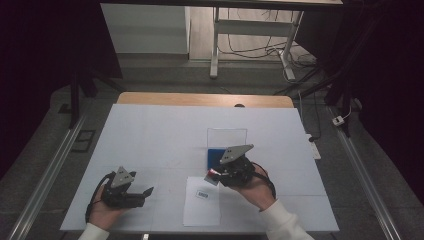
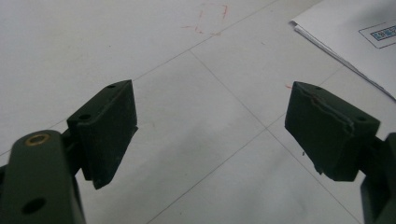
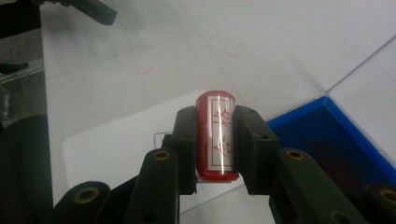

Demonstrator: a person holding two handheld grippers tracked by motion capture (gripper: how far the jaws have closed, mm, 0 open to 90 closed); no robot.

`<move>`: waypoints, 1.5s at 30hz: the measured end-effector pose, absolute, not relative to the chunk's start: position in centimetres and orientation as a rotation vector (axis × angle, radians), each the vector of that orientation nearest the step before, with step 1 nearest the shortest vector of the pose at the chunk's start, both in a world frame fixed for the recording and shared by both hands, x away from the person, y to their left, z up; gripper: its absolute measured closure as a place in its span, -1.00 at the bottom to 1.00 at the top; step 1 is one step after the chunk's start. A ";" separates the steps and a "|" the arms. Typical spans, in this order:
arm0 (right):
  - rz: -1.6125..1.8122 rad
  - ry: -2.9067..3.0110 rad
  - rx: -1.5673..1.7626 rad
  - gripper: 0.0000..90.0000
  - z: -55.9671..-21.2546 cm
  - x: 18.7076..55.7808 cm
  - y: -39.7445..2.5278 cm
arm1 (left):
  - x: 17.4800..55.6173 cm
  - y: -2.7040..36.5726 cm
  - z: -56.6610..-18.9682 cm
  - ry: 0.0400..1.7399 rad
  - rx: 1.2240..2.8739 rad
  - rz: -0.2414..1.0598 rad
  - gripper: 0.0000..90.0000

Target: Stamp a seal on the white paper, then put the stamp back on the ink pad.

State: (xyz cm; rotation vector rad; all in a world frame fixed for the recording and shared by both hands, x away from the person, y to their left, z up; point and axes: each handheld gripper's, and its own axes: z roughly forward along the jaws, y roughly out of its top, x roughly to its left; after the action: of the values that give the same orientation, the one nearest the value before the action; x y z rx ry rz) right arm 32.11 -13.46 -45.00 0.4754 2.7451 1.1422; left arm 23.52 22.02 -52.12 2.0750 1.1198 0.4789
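A red cylindrical stamp (image 3: 215, 135) with red characters on a pale label is clamped between the two jaws of my right gripper (image 1: 216, 176). It is held low over the top right corner of a white paper sheet (image 1: 201, 205). Just behind it lies a blue ink pad box (image 1: 216, 154) with its clear lid (image 1: 227, 136) standing up. My left gripper (image 1: 146, 195) rests on the table to the left of the sheet, with its jaws wide apart and nothing between them. In the left gripper view the sheet's corner (image 2: 359, 37) lies ahead to the right.
A white mat (image 1: 150, 135) covers the wooden table (image 1: 200, 99). The sheet carries a small printed label (image 1: 202, 194). Faint red marks (image 2: 212, 16) stain the mat. Beyond the table stand a white desk frame (image 1: 250, 30) and floor cables.
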 end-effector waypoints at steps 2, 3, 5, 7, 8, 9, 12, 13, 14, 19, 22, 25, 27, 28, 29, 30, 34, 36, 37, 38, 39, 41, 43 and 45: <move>1.144 2.732 0.491 0.55 -44.8 32.3 -13.8 | 23.5 22.0 -52.1 1.120 2.074 0.477 -0.62; 1.148 2.723 0.499 0.55 -44.7 32.4 -13.9 | 23.5 22.0 -52.1 1.120 2.074 0.477 -0.62; 1.153 2.709 0.517 0.55 -44.5 32.7 -14.3 | 23.5 22.0 -52.1 1.119 2.073 0.477 -0.62; 1.154 2.695 0.528 0.55 -44.3 32.8 -14.6 | 23.5 22.0 -52.1 1.121 2.075 0.482 -0.62; 1.157 2.685 0.538 0.55 -44.2 33.0 -14.8 | 23.5 22.0 -52.1 1.121 2.075 0.482 -0.62; 1.162 2.680 0.547 0.55 -44.1 33.0 -14.9 | 23.5 22.0 -52.1 1.121 2.074 0.482 -0.62; 1.171 2.656 0.568 0.55 -43.9 33.4 -15.4 | 23.5 22.0 -52.1 1.120 2.074 0.479 -0.62; 1.162 2.650 0.577 0.55 -43.8 33.5 -15.6 | 23.6 22.1 -52.1 1.120 2.074 0.479 -0.62; 1.167 2.642 0.579 0.55 -43.7 33.7 -15.8 | 23.6 22.1 -52.1 1.122 2.075 0.480 -0.62; 1.186 2.604 0.614 0.55 -43.1 34.2 -16.6 | 23.6 22.0 -52.2 1.122 2.077 0.477 -0.62; 1.188 2.588 0.628 0.55 -43.0 34.6 -17.1 | 23.6 22.0 -52.2 1.122 2.077 0.481 -0.62; 1.177 2.568 0.653 0.55 -42.9 35.1 -17.5 | 23.6 22.0 -52.2 1.122 2.076 0.482 -0.62; 1.180 2.560 0.668 0.55 -43.0 35.4 -17.7 | 23.6 22.0 -52.2 1.122 2.076 0.480 -0.62; 1.172 2.558 0.677 0.55 -43.0 35.6 -17.8 | 23.6 22.0 -52.2 1.122 2.076 0.480 -0.62; 1.175 2.553 0.688 0.55 -43.1 35.8 -17.9 | 23.6 22.0 -52.2 1.123 2.076 0.481 -0.62; 1.171 2.554 0.692 0.55 -43.2 35.9 -18.0 | 23.6 22.0 -52.2 1.123 2.077 0.480 -0.62; 1.160 2.543 0.724 0.55 -43.5 36.7 -18.3 | 23.6 22.0 -52.2 1.122 2.077 0.481 -0.62; 1.148 2.531 0.737 0.55 -43.6 37.1 -18.4 | 23.6 22.0 -52.2 1.121 2.077 0.480 -0.62; 1.133 2.527 0.743 0.55 -43.7 37.2 -18.4 | 23.6 22.0 -52.2 1.122 2.078 0.482 -0.62; 1.122 2.525 0.750 0.55 -43.7 37.4 -18.4 | 23.6 22.0 -52.2 1.121 2.079 0.482 -0.62; 1.108 2.519 0.749 0.55 -43.8 37.7 -18.5 | 23.6 22.0 -52.2 1.121 2.080 0.482 -0.62; 1.100 2.516 0.762 0.55 -44.0 38.1 -18.6 | 23.6 22.0 -52.2 1.120 2.082 0.483 -0.62; 1.080 2.512 0.769 0.55 -44.3 38.5 -18.6 | 23.6 22.0 -52.2 1.118 2.083 0.483 -0.62; 1.082 2.515 0.778 0.55 -44.6 38.8 -18.5 | 23.6 22.0 -52.2 1.117 2.088 0.485 -0.62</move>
State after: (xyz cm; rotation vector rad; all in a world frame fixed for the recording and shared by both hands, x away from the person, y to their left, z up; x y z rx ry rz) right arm 38.85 -18.54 -44.55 0.7782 2.5154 1.0815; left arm 23.65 21.98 -52.24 2.0879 1.1167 0.4846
